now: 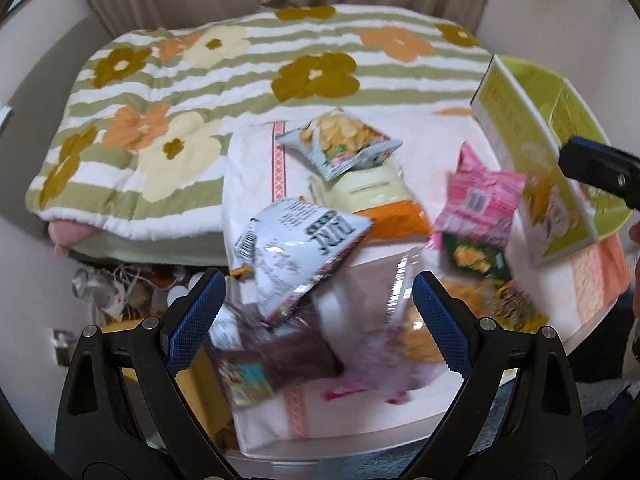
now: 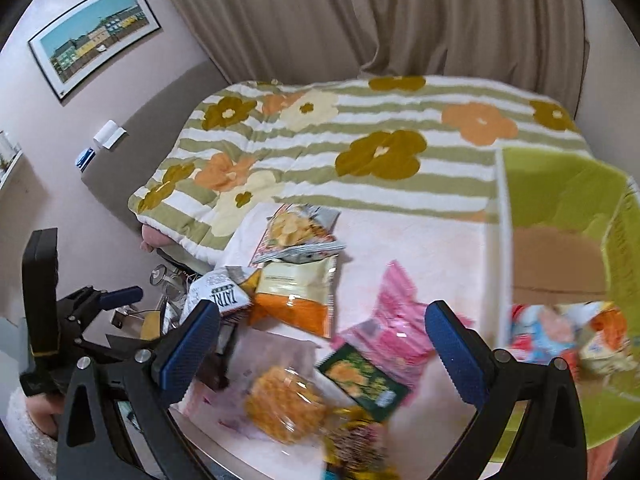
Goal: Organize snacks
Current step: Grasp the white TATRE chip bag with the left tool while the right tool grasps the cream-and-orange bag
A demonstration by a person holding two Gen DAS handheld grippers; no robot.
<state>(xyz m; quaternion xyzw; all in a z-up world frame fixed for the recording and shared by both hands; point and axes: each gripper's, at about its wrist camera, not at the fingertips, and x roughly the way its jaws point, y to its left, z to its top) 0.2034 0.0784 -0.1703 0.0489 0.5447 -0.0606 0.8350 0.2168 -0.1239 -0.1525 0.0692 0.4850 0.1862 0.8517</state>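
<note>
You're at the approach step: both the left gripper and right gripper hang spread wide and empty over snack packets heaped on the surface. Next, pick one packet and carry it to the green box.

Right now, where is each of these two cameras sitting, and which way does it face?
Left wrist: on the left gripper, aimed down at the snack pile; its open fingers show, and the right gripper's tip at the edge.
Right wrist: on the right gripper, aimed down at the snacks and green box; its open fingers show, plus the left gripper and a hand.
Shared: the flowered blanket, pink packet, chips bag.
</note>
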